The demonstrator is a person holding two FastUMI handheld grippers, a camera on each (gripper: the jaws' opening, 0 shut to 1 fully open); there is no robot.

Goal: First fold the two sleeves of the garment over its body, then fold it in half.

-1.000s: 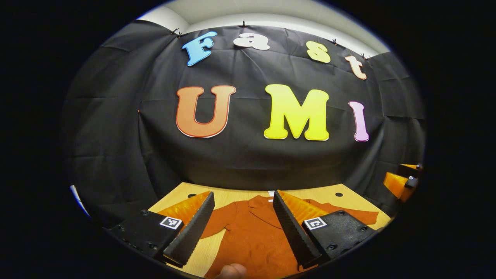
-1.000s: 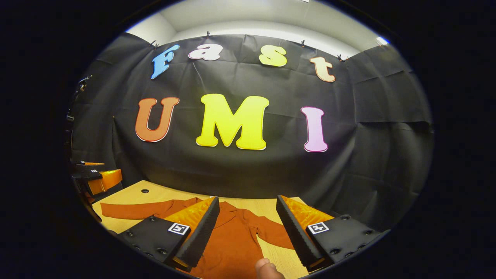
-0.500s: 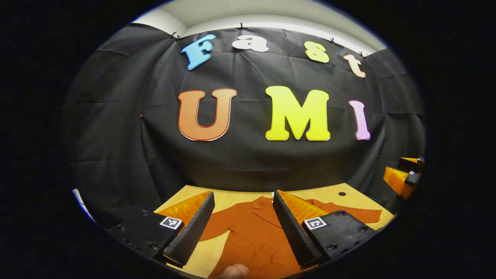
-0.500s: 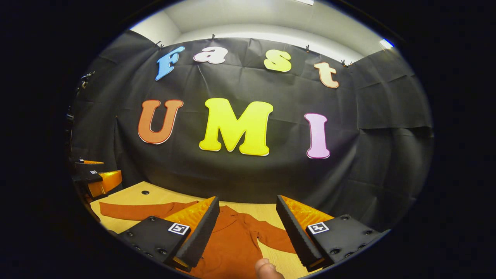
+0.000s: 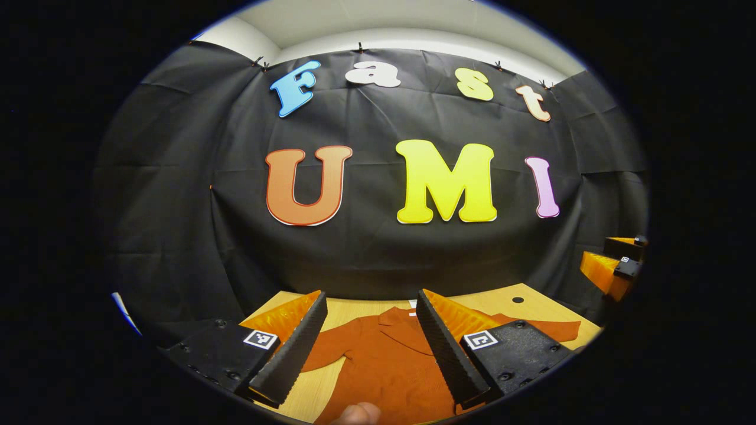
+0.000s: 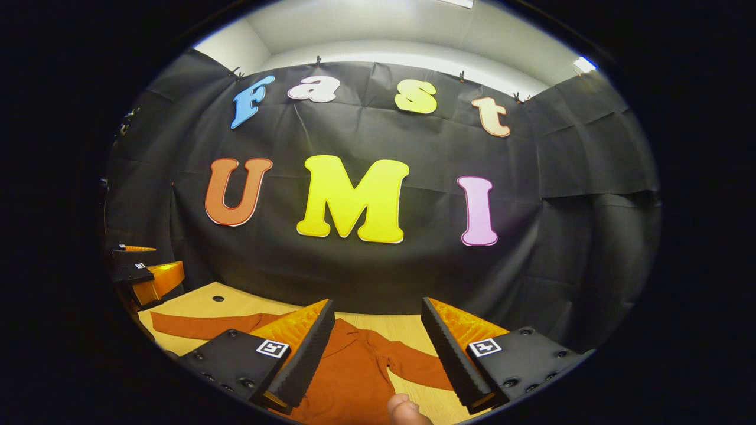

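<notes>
One rust-orange garment (image 5: 384,360) is lying flat on the tabletop (image 5: 348,307), collar toward the booth wall, both sleeves still spread out to the sides and not yet folded over the body. Two claws are hanging above it, one per hand. In the left gripper view the left claw (image 5: 372,345) is standing wide open, its two ribbed black fingers (image 5: 295,348) well apart, gripping nothing, with the garment's collar and chest showing in the gap between them. In the right gripper view the right claw (image 6: 375,348) is likewise gaping wide and holding nothing, with the garment (image 6: 354,372) lying below it. Each claw is also showing at the far edge of the other's view: the right claw (image 5: 614,268) as an orange and black shape at the right rim, the left claw (image 6: 144,277) at the left rim; how far open they stand cannot be told from there.

A fingertip (image 5: 354,414) is peeking in at the bottom of the left gripper view, and another (image 6: 404,410) in the right gripper view; the rest of each hand is cut off. The garment's hem is running out of sight below the fingers. The claw bodies are covering part of each sleeve.

The tabletop is light wood with one small dark hole (image 5: 518,300) near its far edge. Black cloth (image 5: 378,248) is hanging behind it, with a pale ceiling (image 6: 384,35) above.
</notes>
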